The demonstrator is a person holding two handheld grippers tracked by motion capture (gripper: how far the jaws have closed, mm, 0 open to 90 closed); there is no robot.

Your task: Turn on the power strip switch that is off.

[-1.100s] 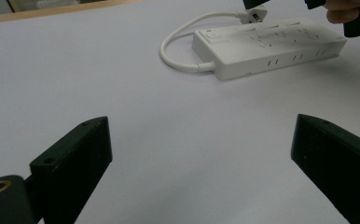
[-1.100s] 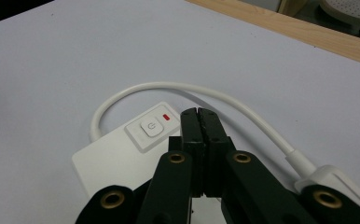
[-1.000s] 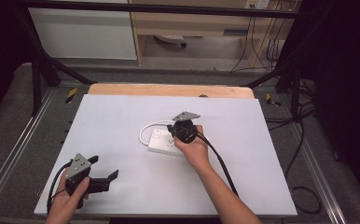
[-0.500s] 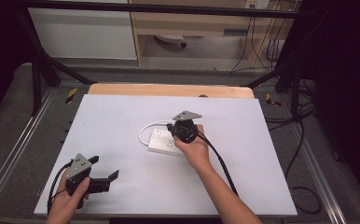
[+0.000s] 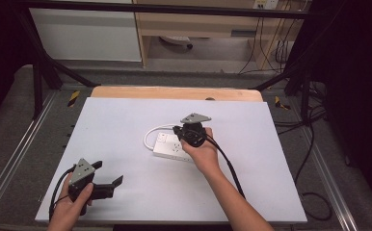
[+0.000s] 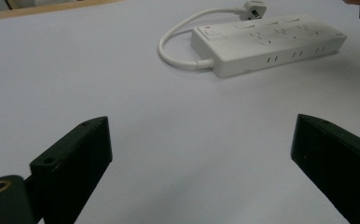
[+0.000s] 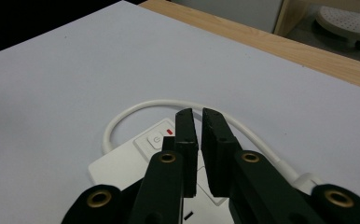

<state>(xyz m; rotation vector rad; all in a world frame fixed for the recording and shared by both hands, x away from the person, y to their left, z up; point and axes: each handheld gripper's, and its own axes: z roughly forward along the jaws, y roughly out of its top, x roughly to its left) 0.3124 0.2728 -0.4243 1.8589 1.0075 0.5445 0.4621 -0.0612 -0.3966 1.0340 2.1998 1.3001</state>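
Hovering right gripper [image 7: 197, 122], fingers nearly together, over power strip [image 5: 172, 147].

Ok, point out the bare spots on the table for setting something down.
Bare: the far-left stretch behind the left tool, and the right side beyond the right tool. Crowded: the middle, around the power strip and its looped cord.
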